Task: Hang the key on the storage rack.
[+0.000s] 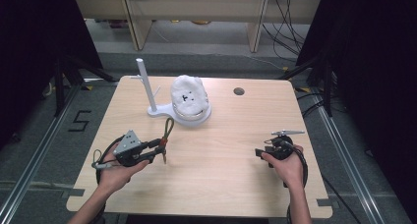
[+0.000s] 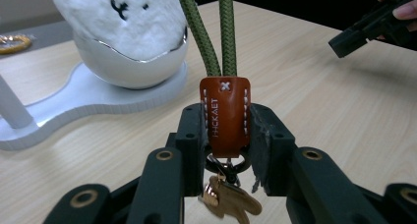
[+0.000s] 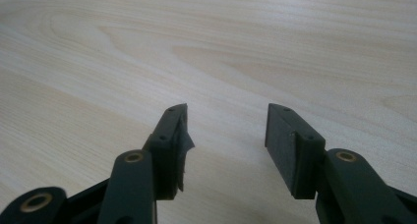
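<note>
Between left tool jaws, leather keychain clamped.

A light wooden table carries a white stand with a flat base and an upright post that has a short side peg. On the same base, just beside the post, a rounded white holder bears a fluffy white lump with small black marks. Near the table's far edge lies a round dark hole, and beyond the table stand pale shelf legs and loose cables.
</note>
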A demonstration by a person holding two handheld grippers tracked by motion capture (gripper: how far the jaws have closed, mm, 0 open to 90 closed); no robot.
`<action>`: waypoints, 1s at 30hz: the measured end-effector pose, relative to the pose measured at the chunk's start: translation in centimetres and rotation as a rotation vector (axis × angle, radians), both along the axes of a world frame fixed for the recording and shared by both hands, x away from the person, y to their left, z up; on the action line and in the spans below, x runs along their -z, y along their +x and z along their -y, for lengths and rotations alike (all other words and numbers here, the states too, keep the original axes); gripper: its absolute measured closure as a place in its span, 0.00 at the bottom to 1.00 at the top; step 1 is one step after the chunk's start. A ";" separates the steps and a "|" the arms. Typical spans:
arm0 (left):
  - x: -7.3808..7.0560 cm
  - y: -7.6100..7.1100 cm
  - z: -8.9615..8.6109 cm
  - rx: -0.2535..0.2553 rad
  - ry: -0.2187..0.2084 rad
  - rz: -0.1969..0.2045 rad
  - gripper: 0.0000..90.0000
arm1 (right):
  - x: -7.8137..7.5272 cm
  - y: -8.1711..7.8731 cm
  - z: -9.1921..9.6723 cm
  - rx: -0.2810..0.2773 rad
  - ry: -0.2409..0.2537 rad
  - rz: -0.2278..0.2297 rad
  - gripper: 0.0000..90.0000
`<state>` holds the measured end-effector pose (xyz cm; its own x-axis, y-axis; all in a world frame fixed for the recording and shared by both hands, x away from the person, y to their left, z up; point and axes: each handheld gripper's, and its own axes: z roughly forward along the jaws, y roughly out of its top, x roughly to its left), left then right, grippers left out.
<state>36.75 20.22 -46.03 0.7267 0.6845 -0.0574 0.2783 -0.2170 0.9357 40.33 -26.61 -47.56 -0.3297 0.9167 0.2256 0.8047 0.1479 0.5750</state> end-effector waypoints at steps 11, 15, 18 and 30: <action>-0.5 -0.1 -1.0 -0.051 -0.026 0.030 0.76 | 0.0 -0.1 -0.1 0.016 0.000 0.011 0.58; -0.7 -0.1 -1.5 -0.072 -0.035 0.045 0.76 | 0.0 -0.1 -0.1 0.009 0.005 0.011 0.58; -0.9 0.0 -1.8 -0.081 -0.043 0.054 0.76 | 0.0 -0.1 -0.1 0.008 0.003 0.012 0.58; -1.2 0.1 -3.2 -0.141 -0.074 0.070 0.76 | 0.3 0.1 0.1 -0.022 0.006 0.058 0.57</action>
<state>36.83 23.45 -44.82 0.6277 0.7758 -0.0641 0.2343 -0.1098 0.9660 40.47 -26.71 -47.90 -0.3626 0.9078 0.2109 0.7666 0.1619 0.6213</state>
